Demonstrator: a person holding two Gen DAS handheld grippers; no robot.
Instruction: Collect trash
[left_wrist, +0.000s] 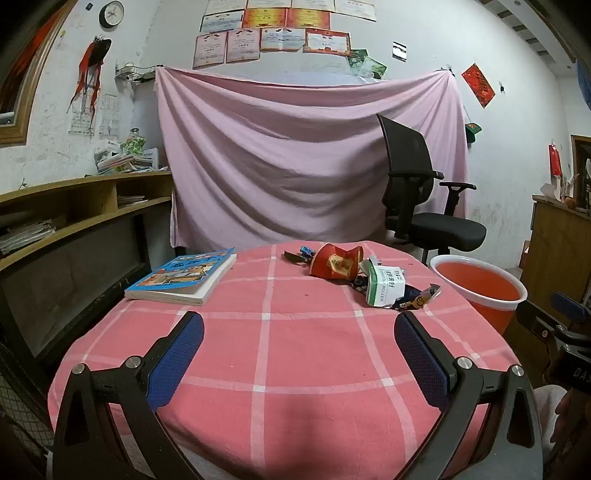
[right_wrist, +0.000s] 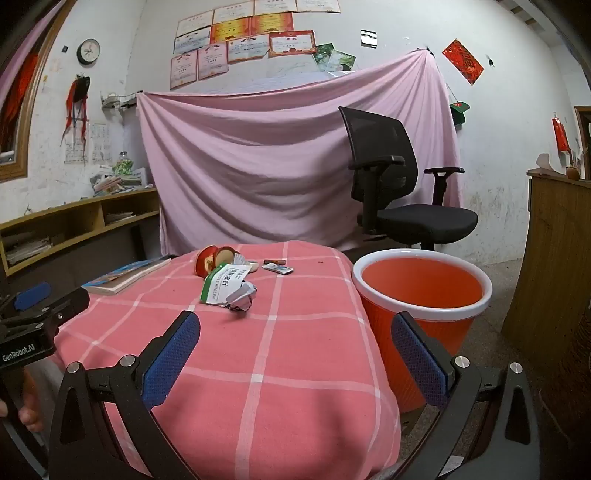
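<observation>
Trash lies at the far right of the pink checked table (left_wrist: 280, 369): a crushed red paper cup (left_wrist: 336, 263), a white and green carton (left_wrist: 384, 286), a dark crumpled wrapper (left_wrist: 419, 297) and small dark wrappers (left_wrist: 299, 254). The right wrist view shows the same cup (right_wrist: 214, 260), carton (right_wrist: 223, 282), a crumpled foil wrapper (right_wrist: 243, 295) and a flat small packet (right_wrist: 277, 266). An orange bin with a white rim (right_wrist: 421, 291) stands on the floor right of the table (right_wrist: 258, 369). My left gripper (left_wrist: 299, 358) and right gripper (right_wrist: 295, 358) both stand open and empty, well short of the trash.
A book (left_wrist: 183, 277) lies on the table's far left. A black office chair (left_wrist: 424, 192) stands behind the bin (left_wrist: 480, 284), before a pink sheet on the wall. Wooden shelves (left_wrist: 74, 206) run along the left; a wooden cabinet (right_wrist: 554, 258) stands right.
</observation>
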